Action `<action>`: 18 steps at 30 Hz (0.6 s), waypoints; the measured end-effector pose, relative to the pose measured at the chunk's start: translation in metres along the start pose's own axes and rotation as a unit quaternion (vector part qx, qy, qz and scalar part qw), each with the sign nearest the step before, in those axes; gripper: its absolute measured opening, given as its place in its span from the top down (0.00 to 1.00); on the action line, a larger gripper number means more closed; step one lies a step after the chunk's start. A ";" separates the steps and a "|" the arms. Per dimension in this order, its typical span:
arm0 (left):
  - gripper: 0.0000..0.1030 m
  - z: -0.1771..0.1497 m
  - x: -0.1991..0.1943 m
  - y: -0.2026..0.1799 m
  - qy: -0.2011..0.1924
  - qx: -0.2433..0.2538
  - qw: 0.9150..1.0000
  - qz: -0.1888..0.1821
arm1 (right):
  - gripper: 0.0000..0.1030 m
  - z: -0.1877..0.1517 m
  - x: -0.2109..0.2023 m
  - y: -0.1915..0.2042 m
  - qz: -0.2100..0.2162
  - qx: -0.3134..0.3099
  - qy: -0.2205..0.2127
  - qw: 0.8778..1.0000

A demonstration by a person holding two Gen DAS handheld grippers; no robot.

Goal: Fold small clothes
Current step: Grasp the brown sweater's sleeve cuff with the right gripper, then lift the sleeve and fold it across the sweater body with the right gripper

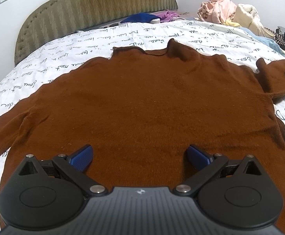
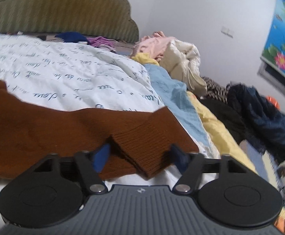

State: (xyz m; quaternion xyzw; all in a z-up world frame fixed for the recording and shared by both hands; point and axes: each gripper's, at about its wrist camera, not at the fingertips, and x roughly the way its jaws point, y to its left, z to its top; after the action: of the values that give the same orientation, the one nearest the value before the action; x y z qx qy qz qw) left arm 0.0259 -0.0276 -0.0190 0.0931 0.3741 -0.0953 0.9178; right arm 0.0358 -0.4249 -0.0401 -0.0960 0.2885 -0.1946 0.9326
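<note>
Jaws of the left gripper (image 1: 139, 156) stand wide apart over the brown sweater (image 1: 142, 101), holding nothing. This sweater lies flat on the bed (image 1: 83, 45), collar toward 12 o'clock. At 2 o'clock, a clothes pile (image 1: 228, 11). Right gripper (image 2: 140, 156) jaws flank the ribbed cuff (image 2: 142, 146); whether they press it, I cannot tell.

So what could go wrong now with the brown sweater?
1. The right gripper has the ribbed sleeve cuff between its fingers, but whether the pads press on it is unclear. It looks to be only the cuff's edge, so the cuff might slip out when lifted.
2. The left gripper hangs open over the brown sweater, holding nothing. Pulling the sleeve could drag the whole body crooked.
3. The pile of clothes lies close by and might get snagged.
</note>
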 end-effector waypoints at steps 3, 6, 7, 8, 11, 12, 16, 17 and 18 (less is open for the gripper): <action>0.00 0.001 0.003 0.000 0.007 -0.002 1.000 -0.003 | 0.80 0.000 0.001 -0.009 -0.005 0.019 -0.003 1.000; 0.00 0.002 0.004 0.002 0.011 -0.009 1.000 -0.006 | 0.94 0.002 -0.003 -0.025 0.015 0.067 -0.008 0.998; 0.00 0.002 0.003 0.003 0.011 -0.010 1.000 -0.007 | 0.95 0.003 -0.004 -0.033 0.026 0.088 -0.008 0.996; 0.00 0.002 0.004 0.003 0.011 -0.011 1.000 -0.007 | 0.95 0.005 -0.005 -0.041 0.034 0.110 -0.007 0.993; 0.00 0.003 0.004 0.003 0.014 -0.010 1.000 -0.006 | 0.95 0.008 -0.008 -0.073 0.059 0.198 -0.007 0.978; 0.00 0.003 0.004 0.003 0.014 -0.009 1.000 -0.006 | 0.95 0.009 -0.010 -0.086 0.069 0.233 -0.008 0.970; 0.00 0.004 0.002 0.003 0.014 -0.006 1.000 -0.004 | 0.94 0.008 -0.027 -0.136 0.111 0.357 -0.019 0.927; 0.00 0.004 0.002 0.003 0.014 -0.006 1.000 -0.002 | 0.94 0.008 -0.032 -0.146 0.121 0.383 -0.023 0.915; 0.00 0.004 0.000 0.003 0.012 -0.005 1.000 -0.001 | 0.94 0.006 -0.038 -0.155 0.138 0.413 -0.024 0.900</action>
State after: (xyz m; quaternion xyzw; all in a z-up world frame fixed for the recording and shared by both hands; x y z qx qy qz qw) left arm 0.0299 -0.0256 -0.0160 0.0894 0.3860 -0.0932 0.9134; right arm -0.0368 -0.5489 0.0291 0.3341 0.1698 -0.1630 0.9127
